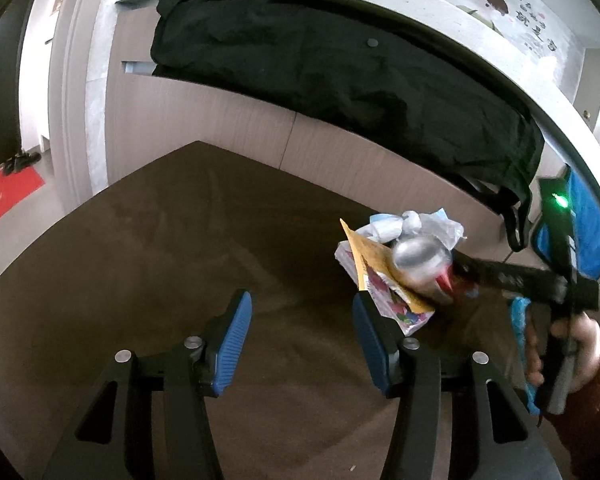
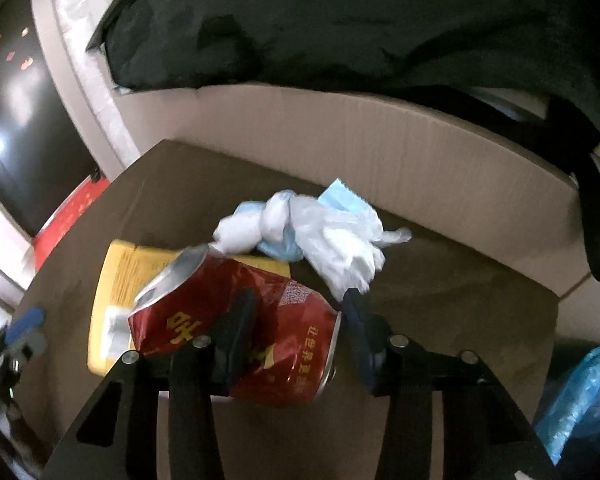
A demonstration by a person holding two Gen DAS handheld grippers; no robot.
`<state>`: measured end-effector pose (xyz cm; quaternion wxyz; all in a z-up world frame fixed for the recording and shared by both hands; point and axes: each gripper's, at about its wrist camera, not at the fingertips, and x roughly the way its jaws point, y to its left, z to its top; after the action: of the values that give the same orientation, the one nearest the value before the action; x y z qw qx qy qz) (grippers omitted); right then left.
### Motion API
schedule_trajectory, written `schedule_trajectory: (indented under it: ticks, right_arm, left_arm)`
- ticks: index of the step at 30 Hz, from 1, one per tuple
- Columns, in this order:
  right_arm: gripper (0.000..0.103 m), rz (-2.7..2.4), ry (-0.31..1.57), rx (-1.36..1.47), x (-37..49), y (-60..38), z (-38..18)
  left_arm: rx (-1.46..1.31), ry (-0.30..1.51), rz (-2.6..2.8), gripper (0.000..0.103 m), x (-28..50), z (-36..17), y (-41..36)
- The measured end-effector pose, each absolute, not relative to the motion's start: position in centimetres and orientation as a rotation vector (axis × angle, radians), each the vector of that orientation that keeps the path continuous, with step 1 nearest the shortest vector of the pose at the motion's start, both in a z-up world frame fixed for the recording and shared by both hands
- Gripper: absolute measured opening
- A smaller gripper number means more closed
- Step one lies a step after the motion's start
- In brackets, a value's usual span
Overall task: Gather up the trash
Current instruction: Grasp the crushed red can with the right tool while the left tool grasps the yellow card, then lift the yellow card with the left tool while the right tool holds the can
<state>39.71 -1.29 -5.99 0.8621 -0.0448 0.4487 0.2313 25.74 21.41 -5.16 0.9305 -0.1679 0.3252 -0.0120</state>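
right fingers (image 2: 296, 316) clamp a crushed red can (image 2: 244, 332) above the trash pile (image 2: 324, 236); left fingers (image 1: 300, 336) stand apart, empty.

R gripper (image 2: 296, 312) clamped on crushed red can (image 2: 260, 328), above yellow packet (image 2: 120, 272), white wad (image 2: 320, 236) behind

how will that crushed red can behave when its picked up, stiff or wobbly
The crushed red can looks dented and creased, so its thin wall will probably give further under the pads. It is likely light, probably empty. Its glossy skin and uneven shape may let it twist or slip in the right hand-held gripper, whose fingers straddle it.
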Motion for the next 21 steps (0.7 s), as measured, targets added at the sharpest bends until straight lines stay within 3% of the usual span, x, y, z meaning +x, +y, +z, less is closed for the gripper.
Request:
schedule_trajectory:
  ticks: [10,21]
  right_arm:
    - [0.039,0.601,1.007,-0.106,34.1,-4.6,-6.5]
    - [0.043,0.508,0.893,-0.017,31.0,-11.1,-4.8]
  left_arm:
    - [-0.349,0.677,-0.102,0.054,26.3,-4.5,19.1]
    - [-0.375,0.744,-0.145,0.054,31.5,-6.5,17.5]
